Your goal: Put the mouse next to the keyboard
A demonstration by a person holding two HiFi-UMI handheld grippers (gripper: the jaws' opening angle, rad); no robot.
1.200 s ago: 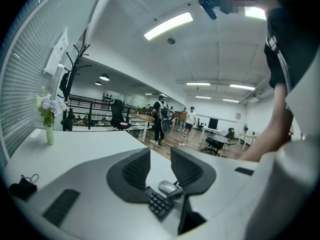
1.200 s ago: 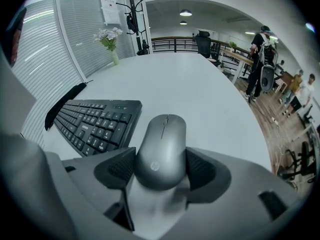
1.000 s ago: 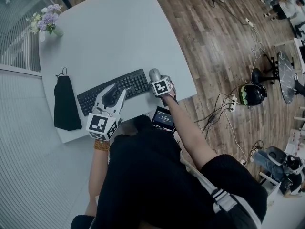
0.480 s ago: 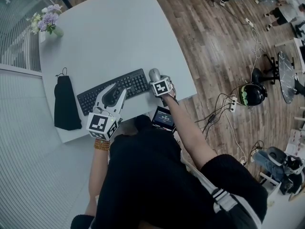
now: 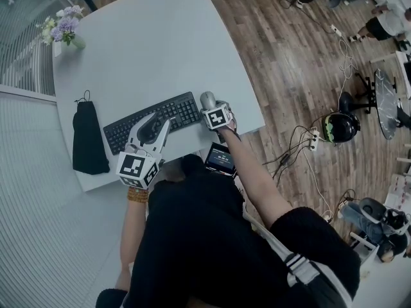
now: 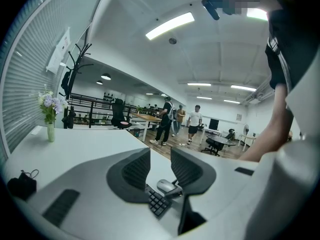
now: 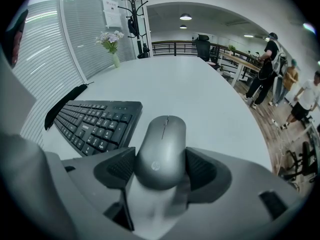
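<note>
Table [image 5: 160, 37] far half bare; mouse [image 5: 207, 99] beside keyboard [image 5: 183, 112], near front edge.

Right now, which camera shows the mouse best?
The right gripper view: the grey mouse fills the middle, close and sharp. The head view shows only its front end; the left gripper view shows a small, distant shape.

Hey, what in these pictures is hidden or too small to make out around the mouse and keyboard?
- Mouse underside, right gripper view: its own body hides whether it rests on the table.
- Keyboard, head view: middle covered by the left hand-held gripper; key print too small.
- Small screen below the table edge, head view: text too small.
</note>
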